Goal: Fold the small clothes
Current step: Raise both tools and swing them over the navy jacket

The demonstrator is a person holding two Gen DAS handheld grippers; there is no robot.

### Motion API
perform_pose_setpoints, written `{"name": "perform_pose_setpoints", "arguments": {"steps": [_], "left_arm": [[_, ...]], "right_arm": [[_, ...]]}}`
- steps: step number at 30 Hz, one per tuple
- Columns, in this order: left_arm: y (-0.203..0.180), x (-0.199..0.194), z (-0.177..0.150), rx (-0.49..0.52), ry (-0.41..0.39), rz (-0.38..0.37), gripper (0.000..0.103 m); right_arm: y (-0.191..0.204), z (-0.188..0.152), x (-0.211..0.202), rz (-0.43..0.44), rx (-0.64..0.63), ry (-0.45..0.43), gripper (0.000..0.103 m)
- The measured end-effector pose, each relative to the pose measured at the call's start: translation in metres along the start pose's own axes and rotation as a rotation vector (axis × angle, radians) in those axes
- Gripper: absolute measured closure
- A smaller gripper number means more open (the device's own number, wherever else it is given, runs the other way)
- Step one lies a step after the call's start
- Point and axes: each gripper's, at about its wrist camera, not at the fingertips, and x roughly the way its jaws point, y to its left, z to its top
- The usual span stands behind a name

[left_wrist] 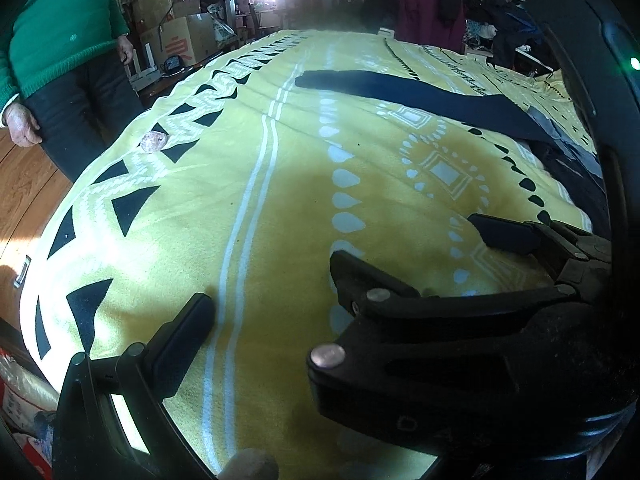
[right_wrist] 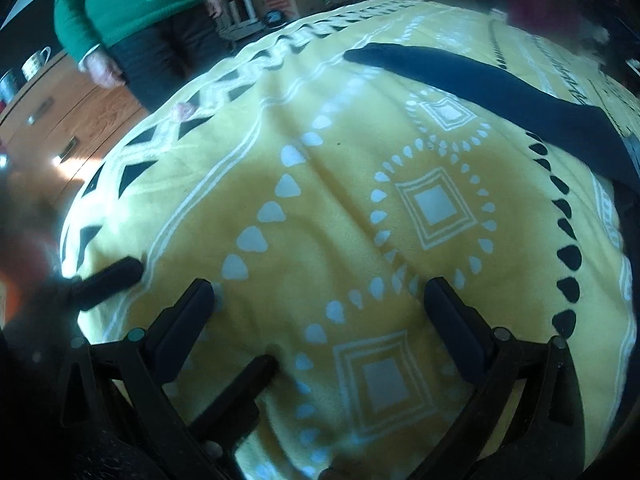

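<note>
Left wrist view: the left gripper [left_wrist: 272, 284] hangs low over a yellow patterned blanket [left_wrist: 280, 208], its fingers spread wide with nothing between them. The right gripper [left_wrist: 500, 236] crosses in from the right, just above the cloth. A long dark navy garment [left_wrist: 420, 96] lies flat on the far right part of the blanket, well apart from both. In the right wrist view, the right gripper [right_wrist: 320, 296] is likewise spread and empty, with the blurred left gripper [right_wrist: 108, 280] beside it. A person in a green sweater [left_wrist: 52, 28] stands at the blanket's far left edge.
</note>
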Motion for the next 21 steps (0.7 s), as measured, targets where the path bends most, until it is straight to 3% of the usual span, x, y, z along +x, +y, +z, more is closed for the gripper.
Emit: {"name": "perform_pose_setpoints", "arguments": {"steps": [3, 5, 9, 12, 16, 21], "left_arm": [[-0.002, -0.013, 0.002, -0.027, -0.042, 0.006, 0.000], [-0.007, -0.025, 0.002, -0.041, -0.074, 0.002, 0.000], [-0.025, -0.060, 0.006, -0.071, -0.158, 0.015, 0.000], [-0.046, -0.098, 0.018, -0.088, -0.250, 0.026, 0.000], [-0.081, -0.169, 0.047, -0.103, -0.464, 0.036, 0.000], [-0.114, -0.268, 0.082, -0.126, -0.809, 0.039, 0.000]], "right_arm": [[-0.014, 0.003, -0.014, 0.074, -0.026, 0.057, 0.000], [-0.025, 0.006, -0.039, 0.101, -0.065, 0.043, 0.000], [-0.048, 0.006, -0.110, 0.119, -0.171, -0.080, 0.000], [-0.068, 0.012, -0.178, 0.083, -0.283, -0.206, 0.000], [-0.094, 0.011, -0.288, -0.050, -0.450, -0.491, 0.000], [-0.124, -0.003, -0.419, -0.317, -0.635, -0.923, 0.000]]}}
